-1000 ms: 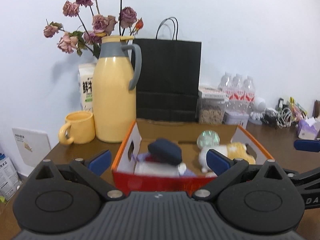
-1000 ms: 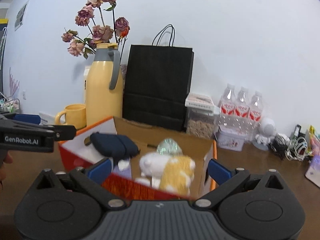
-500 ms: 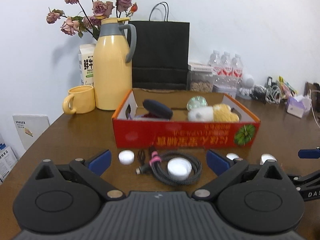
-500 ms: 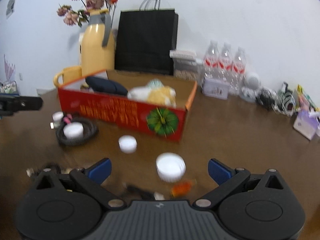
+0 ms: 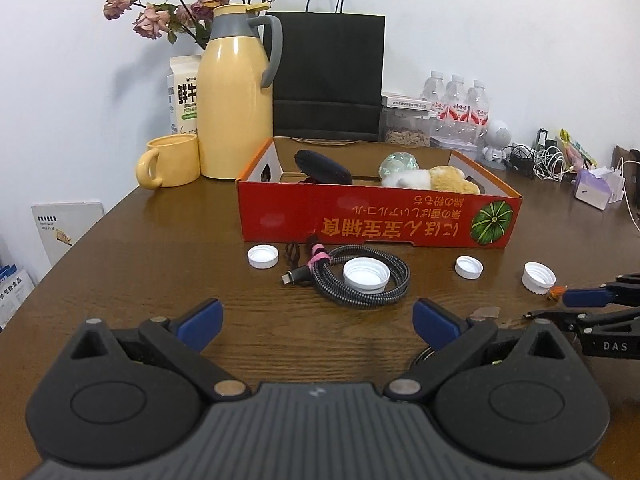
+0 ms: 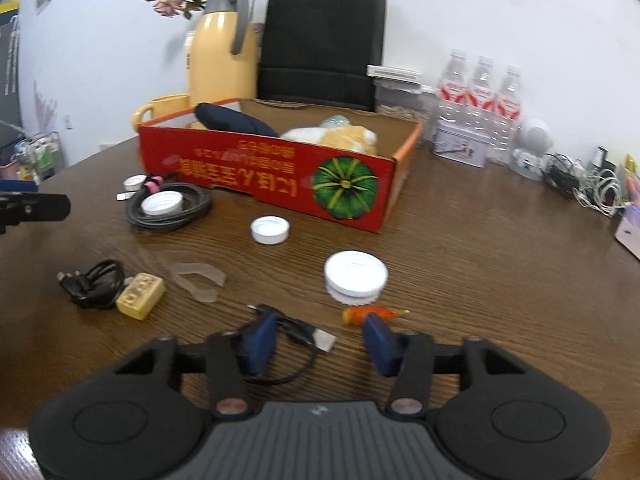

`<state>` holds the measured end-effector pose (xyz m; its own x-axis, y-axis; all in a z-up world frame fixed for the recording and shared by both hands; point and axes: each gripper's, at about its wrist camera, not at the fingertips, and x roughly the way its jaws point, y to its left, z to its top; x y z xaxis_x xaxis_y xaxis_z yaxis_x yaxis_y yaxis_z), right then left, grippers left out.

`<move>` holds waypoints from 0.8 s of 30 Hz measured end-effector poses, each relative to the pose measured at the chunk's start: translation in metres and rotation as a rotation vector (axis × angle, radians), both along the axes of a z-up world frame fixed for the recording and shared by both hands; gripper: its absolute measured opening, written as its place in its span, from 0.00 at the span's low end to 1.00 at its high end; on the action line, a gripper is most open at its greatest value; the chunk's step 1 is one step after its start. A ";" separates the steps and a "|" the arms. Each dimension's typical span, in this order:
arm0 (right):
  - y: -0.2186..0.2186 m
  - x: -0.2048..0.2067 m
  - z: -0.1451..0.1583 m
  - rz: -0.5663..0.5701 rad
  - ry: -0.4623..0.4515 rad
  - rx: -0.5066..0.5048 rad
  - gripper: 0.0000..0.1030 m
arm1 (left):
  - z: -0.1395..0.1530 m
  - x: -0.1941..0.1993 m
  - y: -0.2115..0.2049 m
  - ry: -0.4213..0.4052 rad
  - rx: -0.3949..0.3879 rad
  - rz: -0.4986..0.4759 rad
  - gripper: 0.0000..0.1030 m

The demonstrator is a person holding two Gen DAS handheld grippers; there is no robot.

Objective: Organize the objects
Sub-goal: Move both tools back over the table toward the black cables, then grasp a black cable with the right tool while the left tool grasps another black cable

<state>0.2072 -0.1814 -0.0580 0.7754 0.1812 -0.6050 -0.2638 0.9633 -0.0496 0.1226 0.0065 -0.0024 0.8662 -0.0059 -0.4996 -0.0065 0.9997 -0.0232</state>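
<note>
A red cardboard box [image 5: 380,220] [image 6: 272,168] stands mid-table and holds a dark blue pouch [image 5: 324,168] and a white and yellow plush toy [image 5: 432,178]. In front of it lie white caps [image 5: 263,257] [image 6: 356,272], a coiled braided cable [image 5: 360,280] and a small orange piece [image 6: 372,313]. My right gripper [image 6: 320,340] hangs low over the table. Its jaws are closing around a thin black cable with a silver plug [image 6: 322,338], and a gap still shows. My left gripper [image 5: 316,320] is open with only bare table between its fingers.
A yellow block [image 6: 141,295], a short black cable [image 6: 94,284] and a clear strip [image 6: 198,278] lie front left. Behind the box stand a yellow jug [image 5: 236,108], a mug [image 5: 170,160], a black bag [image 5: 328,80] and water bottles [image 6: 480,96]. Tangled cords [image 5: 536,160] lie far right.
Both grippers have drawn back from over the box and sunk towards the table in front of it. The right jaws have narrowed from wide open, with the thin black cable now between them.
</note>
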 end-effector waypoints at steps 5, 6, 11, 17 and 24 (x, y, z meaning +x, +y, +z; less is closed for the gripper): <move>-0.002 0.004 0.000 0.024 0.007 0.041 0.32 | 0.001 -0.006 0.004 0.003 -0.017 0.010 1.00; -0.002 0.004 -0.001 0.032 0.009 0.053 0.27 | 0.001 -0.007 0.005 0.003 -0.018 0.011 1.00; -0.001 0.001 0.000 0.044 0.008 0.058 0.16 | -0.001 -0.009 0.004 0.011 -0.019 0.014 1.00; 0.000 -0.004 0.002 0.040 -0.010 0.067 0.15 | -0.002 -0.006 -0.003 0.021 -0.034 0.002 1.00; -0.002 -0.019 0.010 -0.018 -0.115 0.092 0.15 | -0.011 -0.002 -0.033 0.052 -0.005 -0.097 1.00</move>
<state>0.1887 -0.1832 -0.0476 0.8420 0.2173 -0.4937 -0.2442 0.9697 0.0103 0.1203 -0.0268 -0.0137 0.8342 -0.0915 -0.5439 0.0891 0.9955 -0.0307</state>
